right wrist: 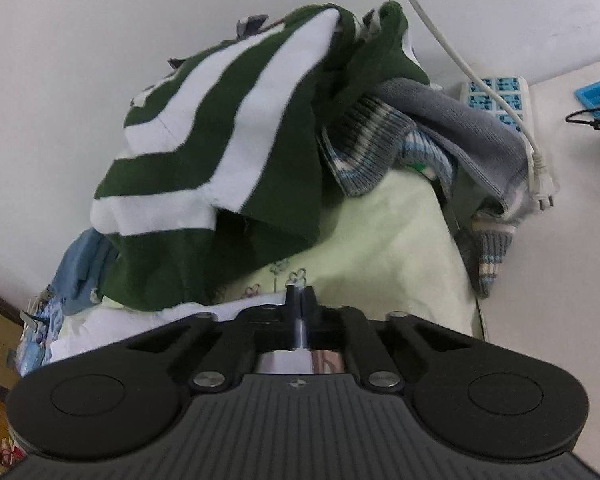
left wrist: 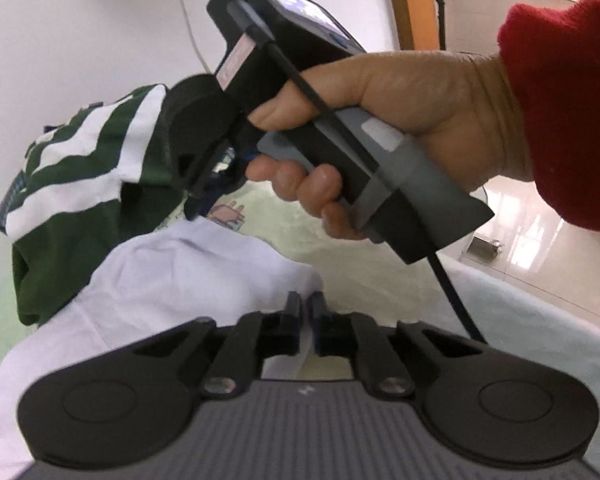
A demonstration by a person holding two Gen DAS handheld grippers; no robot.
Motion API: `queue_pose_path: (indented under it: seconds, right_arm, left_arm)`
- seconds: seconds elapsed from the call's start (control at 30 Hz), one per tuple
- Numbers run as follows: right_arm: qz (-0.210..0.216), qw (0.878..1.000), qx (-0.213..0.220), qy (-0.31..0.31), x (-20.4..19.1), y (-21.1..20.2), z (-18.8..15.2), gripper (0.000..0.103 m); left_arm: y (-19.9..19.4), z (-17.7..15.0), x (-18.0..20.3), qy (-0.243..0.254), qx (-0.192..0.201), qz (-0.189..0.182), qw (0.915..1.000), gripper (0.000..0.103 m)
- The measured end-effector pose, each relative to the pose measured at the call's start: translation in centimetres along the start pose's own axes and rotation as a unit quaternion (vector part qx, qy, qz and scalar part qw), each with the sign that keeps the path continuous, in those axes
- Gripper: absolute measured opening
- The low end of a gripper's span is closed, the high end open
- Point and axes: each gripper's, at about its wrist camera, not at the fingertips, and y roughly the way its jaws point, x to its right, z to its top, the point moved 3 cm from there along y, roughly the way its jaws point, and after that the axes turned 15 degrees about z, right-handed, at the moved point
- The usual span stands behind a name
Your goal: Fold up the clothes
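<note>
Right tongs' [left wrist: 204,196] tips hidden behind white cloth [left wrist: 160,280]

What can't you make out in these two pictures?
- Whether the left gripper pinches the white cloth: left wrist view, the fingertips cover the contact.
- What the right gripper grips: right wrist view, its own body hides the cloth edge.
- The pile under the striped top: covered by it.

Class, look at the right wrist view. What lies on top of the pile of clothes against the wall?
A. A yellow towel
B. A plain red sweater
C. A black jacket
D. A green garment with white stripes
D: the green-and-white striped garment drapes over the top of the pile, above the grey and blue knitwear at its right.
</note>
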Motion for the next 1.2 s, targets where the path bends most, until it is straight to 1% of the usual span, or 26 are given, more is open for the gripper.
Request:
queue_pose_path:
  seconds: [0.23, 0.3, 0.43, 0.5, 0.6, 0.77, 0.9, 0.97, 1.1, 1.2]
  right_arm:
    - [0.014, 0.999, 0.030, -0.002, -0.8, -1.8, 0.9, 0.001]
    - [0.030, 0.999, 0.033, -0.001, -1.6, -2.0, 1.2, 0.001]
    - [0.064, 0.997, 0.033, 0.000, -4.1, -2.1, 1.8, 0.001]
    - [0.078, 0.996, 0.034, 0.001, -5.7, -1.9, 2.0, 0.001]
    - [0.094, 0.995, 0.035, 0.001, -8.1, -1.1, 2.3, 0.001]
    - [0.103, 0.994, 0.018, -0.013, -12.4, 1.6, 1.9, 0.001]
    - [0.104, 0.994, 0.005, -0.018, -15.7, 4.9, 1.3, 0.001]
    - [0.100, 0.995, -0.003, -0.030, -17.5, 6.6, 0.7, 0.001]
    - [0.096, 0.994, -0.018, -0.052, -20.9, 9.6, -0.5, 0.001]
    - [0.099, 0.993, -0.032, -0.057, -22.4, 11.5, -1.7, 0.001]
  left_arm:
    - [-0.6, 1.2, -2.3, -0.058, -0.003, 0.031, 0.9978, 0.002]
    - [-1.5, 1.4, -3.4, -0.079, 0.002, 0.035, 0.9962, 0.001]
    - [-3.7, 1.2, -6.4, -0.134, 0.008, 0.041, 0.9901, 0.001]
    - [-4.7, 0.7, -8.1, -0.161, 0.004, 0.050, 0.9857, 0.001]
    - [-5.9, -0.8, -10.6, -0.205, -0.009, 0.059, 0.9770, 0.001]
    - [-7.4, -4.4, -14.5, -0.261, -0.037, 0.073, 0.9619, 0.000]
    - [-7.9, -7.5, -17.1, -0.288, -0.062, 0.084, 0.9518, 0.000]
    - [-8.1, -8.9, -18.1, -0.301, -0.073, 0.084, 0.9470, 0.000]
    - [-8.9, -11.0, -20.0, -0.323, -0.080, 0.084, 0.9392, 0.000]
    - [-9.6, -12.2, -21.1, -0.330, -0.078, 0.086, 0.9367, 0.000]
